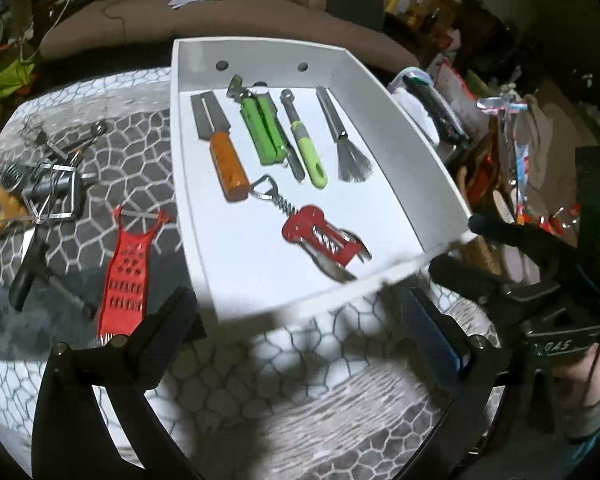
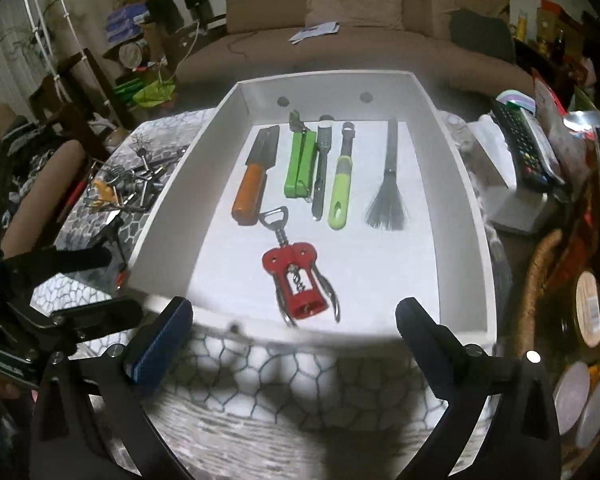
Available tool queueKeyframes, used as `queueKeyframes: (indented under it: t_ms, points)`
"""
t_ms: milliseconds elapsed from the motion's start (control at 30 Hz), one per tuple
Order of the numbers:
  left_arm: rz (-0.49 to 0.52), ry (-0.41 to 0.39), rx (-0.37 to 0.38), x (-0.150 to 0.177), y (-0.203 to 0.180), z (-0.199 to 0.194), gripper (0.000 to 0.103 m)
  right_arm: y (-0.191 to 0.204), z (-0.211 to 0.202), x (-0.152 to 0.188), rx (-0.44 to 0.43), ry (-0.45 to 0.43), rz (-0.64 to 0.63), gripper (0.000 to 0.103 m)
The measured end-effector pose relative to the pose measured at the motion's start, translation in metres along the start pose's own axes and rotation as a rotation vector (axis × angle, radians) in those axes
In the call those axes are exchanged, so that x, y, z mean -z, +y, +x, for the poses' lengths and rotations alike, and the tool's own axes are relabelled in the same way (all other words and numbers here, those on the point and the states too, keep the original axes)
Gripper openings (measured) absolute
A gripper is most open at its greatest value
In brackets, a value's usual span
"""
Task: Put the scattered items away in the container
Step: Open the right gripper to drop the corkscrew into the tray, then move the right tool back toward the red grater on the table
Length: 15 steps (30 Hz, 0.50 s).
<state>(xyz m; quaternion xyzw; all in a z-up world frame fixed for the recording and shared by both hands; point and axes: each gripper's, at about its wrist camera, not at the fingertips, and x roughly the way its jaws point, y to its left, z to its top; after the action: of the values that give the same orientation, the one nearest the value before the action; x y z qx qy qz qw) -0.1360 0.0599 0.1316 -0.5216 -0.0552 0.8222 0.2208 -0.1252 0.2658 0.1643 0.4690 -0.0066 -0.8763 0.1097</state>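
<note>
Plainly, label by label:

Container: white rectangular tray [image 2: 466, 184] filling the centre of the right wrist view, with two round holes in its far wall; in the left wrist view it sits centre to upper right.
Corkscrew: red winged corkscrew [image 2: 296, 280] lying flat in the near half of the tray, its bottle-opener head toward the far row, both metal wings folded down.
Far row: orange-handled peeler [image 2: 256, 182], green can opener [image 2: 300, 162], a dark slim tool I cannot name [image 2: 320, 172], green-handled corer [image 2: 342, 176] and a grey wire brush [image 2: 387, 184], side by side, handles toward the camera.
Scattered items: red flat grater [image 1: 126, 270] at lower left of the left wrist view, on the honeycomb-patterned cloth [image 1: 268, 376] just beside the tray's left wall; farther left a tangle of metal utensils [image 1: 48, 184] and a black-handled tool [image 1: 30, 276].
Hard to make out: the tangle's pieces overlap and blur; in the right wrist view the tray wall hides most of it.
Left gripper [image 1: 300, 344]: fingers spread wide, nothing between them, over the cloth before the tray's near rim.
Right gripper [image 2: 296, 344]: fingers likewise wide apart and empty, at the near rim.
Open room: bare white floor right of the corkscrew; clutter crowds the tray's right side, including a remote control [image 2: 520, 140].
</note>
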Motion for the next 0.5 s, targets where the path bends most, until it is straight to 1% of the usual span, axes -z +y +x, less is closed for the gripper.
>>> queueKeyframes:
  t_ms: [167,333,400,500]
  points:
    - [0.018,-0.006,-0.028,0.021,-0.008,-0.016,0.103,0.011,-0.02,0.014,0.007,-0.025,-0.006,0.103]
    - [0.038,-0.03,-0.055,0.047,-0.014,-0.042,0.103,0.028,-0.044,0.033,0.003,-0.058,-0.024,0.103]
    - [0.036,-0.037,-0.068,0.056,-0.014,-0.05,0.103,0.035,-0.052,0.041,-0.008,-0.067,-0.023,0.103]
    - [0.045,-0.053,-0.108,0.071,-0.012,-0.064,0.103,0.046,-0.064,0.053,-0.038,-0.083,-0.008,0.103]
